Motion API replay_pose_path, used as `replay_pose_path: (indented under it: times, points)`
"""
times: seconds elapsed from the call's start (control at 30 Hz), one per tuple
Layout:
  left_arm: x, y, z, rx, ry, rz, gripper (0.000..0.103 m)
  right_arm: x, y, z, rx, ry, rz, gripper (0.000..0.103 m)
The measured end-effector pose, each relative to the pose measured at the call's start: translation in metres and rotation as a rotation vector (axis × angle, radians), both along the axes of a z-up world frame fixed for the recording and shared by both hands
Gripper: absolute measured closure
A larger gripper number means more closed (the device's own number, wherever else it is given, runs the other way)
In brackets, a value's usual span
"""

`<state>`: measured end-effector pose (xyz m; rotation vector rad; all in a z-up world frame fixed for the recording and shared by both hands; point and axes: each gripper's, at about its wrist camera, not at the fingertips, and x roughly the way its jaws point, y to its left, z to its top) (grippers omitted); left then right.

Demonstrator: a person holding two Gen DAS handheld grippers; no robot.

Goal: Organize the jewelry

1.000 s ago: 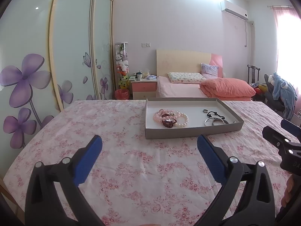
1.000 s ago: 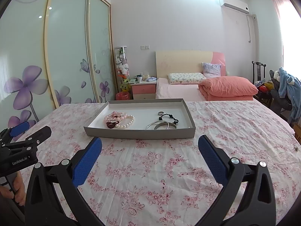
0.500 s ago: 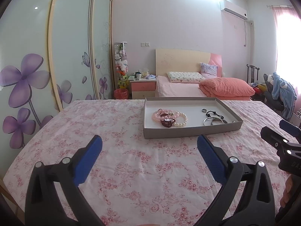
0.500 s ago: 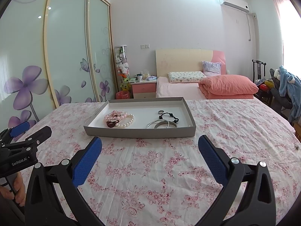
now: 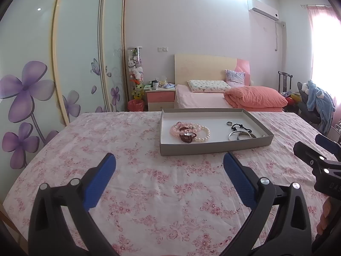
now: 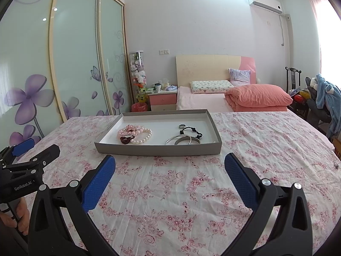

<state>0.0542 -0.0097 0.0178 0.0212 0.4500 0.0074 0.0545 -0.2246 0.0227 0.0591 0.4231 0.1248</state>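
While both tongs hang back, the jewelry lies like this:

Jewelry: all of it sits in the tray (image 6: 157, 149), ahead of both tongs and beyond their tips; none shows on the cloth (image 6: 170, 192) near the tongs.

Beads (image 6: 136, 135): pink and pearl bracelets heaped with a dark red one, in the tray's left half, ahead of the right tongs' left finger. Likely light and limp; round beads could roll out of a pinch. My judgement: take one strand where it lies free of the heap.

Bangles (image 6: 183, 140): silver rings overlapping near the front wall, right half. Stiff, smooth, probably slippery; a grip across the band at a raised edge looks best.

Cord (image 6: 191, 131): black, knotted, touching the bangles behind them. Soft and may snag on them.

Ring (image 6: 181, 125): small, apart, farthest back. Easy to drop.

Tray: shallow grey box, white inside, no dividers; two loose groups with bare floor between.

Stage: grouped items fit sorting under way or done; I cannot tell which.

Left tongs (image 5: 169, 163): spread wide, holding nothing, tray ahead and to the right.

Right tongs (image 6: 170, 164): spread wide, holding nothing, tray straight ahead.
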Motion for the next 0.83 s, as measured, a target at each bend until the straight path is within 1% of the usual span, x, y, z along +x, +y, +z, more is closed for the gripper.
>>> replay_pose_path:
  times: [0.83]
  points:
    - [-0.0007,-0.0029,-0.0008,0.000,0.006,-0.006,0.004,0.0001,-0.0002,-0.0014,0.002,0.003,0.000,0.002]
